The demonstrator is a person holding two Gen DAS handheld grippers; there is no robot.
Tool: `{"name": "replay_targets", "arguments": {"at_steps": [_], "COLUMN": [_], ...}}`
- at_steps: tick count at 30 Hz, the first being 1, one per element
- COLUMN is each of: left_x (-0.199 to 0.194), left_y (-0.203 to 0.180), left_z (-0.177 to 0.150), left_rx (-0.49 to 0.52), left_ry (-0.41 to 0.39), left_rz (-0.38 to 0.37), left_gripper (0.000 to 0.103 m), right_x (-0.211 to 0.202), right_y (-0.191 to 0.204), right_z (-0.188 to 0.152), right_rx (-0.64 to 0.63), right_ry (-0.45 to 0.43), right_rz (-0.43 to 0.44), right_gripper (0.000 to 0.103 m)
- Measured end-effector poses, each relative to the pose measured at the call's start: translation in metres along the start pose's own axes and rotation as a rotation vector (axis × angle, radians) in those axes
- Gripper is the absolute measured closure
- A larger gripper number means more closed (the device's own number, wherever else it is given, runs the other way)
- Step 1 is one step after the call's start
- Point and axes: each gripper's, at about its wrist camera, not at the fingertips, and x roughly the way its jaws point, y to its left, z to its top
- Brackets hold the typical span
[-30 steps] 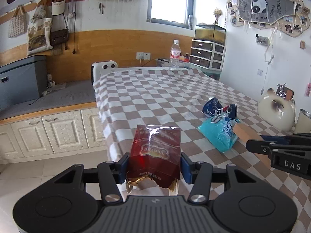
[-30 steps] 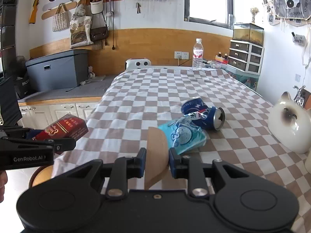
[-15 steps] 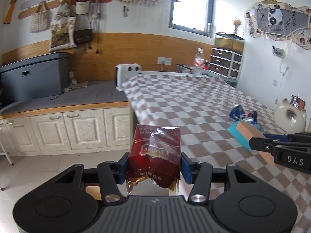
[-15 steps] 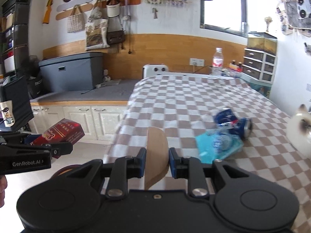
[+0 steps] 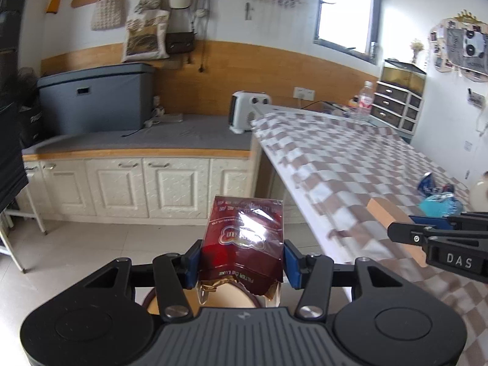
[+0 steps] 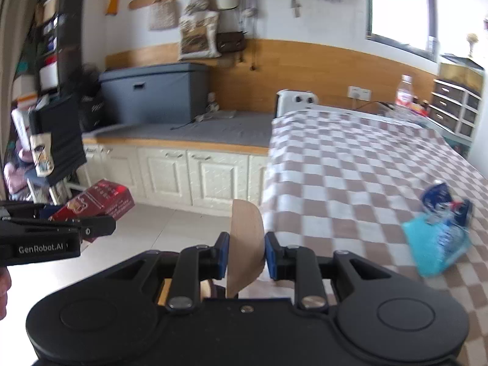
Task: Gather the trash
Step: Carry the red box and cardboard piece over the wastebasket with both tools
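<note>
My left gripper (image 5: 242,257) is shut on a dark red cigarette pack (image 5: 244,238) with torn foil at its near end; the same red pack (image 6: 94,204) shows at the left of the right wrist view. My right gripper (image 6: 245,256) is shut on a flattened brown paper cup (image 6: 245,244), held edge-on; that brown cup (image 5: 393,222) appears at the right of the left wrist view. Both grippers hang past the left edge of the checkered table (image 6: 350,183), above a round brown-rimmed bin (image 5: 231,297) partly hidden below the left gripper. A crushed blue can (image 6: 442,198) and a blue wrapper (image 6: 433,247) lie on the table.
White cabinets (image 5: 137,189) with a grey-topped counter run along the wall past a tiled floor (image 5: 106,244). A grey box (image 5: 94,100), a white heater (image 5: 247,113) and a water bottle (image 5: 364,97) stand further back. A black stand (image 6: 58,140) is at far left.
Both grippers have swung left off the table with their loads still held; the table, can and wrapper have slid to the right of both views, and the floor and bin rim have come into view.
</note>
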Motion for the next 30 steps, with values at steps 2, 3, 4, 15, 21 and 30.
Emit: {"name": "replay_targets", "arguments": {"at_steps": [2,3,4,15,21,30], "left_x": [0.003,0.005,0.007,0.057,0.098,0.159], "left_y": [0.013,0.02,0.027,0.087,0.108,0.135], "left_z": [-0.002,-0.003,-0.004,-0.025,-0.044,-0.085], "left_rx": [-0.014,-0.021,-0.03,-0.115,-0.166,-0.231], "left_ry": [0.008,0.013,0.019,0.142,0.255,0.431], "left_rz": [0.012,0.017,0.022,0.05,0.036,0.029], "left_gripper": [0.05,0.05,0.05,0.05,0.05,0.05], "right_x": [0.012,0.017,0.024,0.102,0.151,0.214], "right_y": [0.014,0.02,0.026,0.076,0.087,0.105], "right_z": [0.002,0.003,0.004,0.004,-0.003,-0.028], "right_rx": [-0.017,-0.023,-0.027,-0.088,-0.066,-0.124], "right_ry": [0.017,0.026,0.035,0.181,0.288,0.494], "right_rz": [0.023,0.039,0.056,0.119,0.136,0.175], "right_gripper": [0.077,0.077,0.077,0.077,0.077,0.077]}}
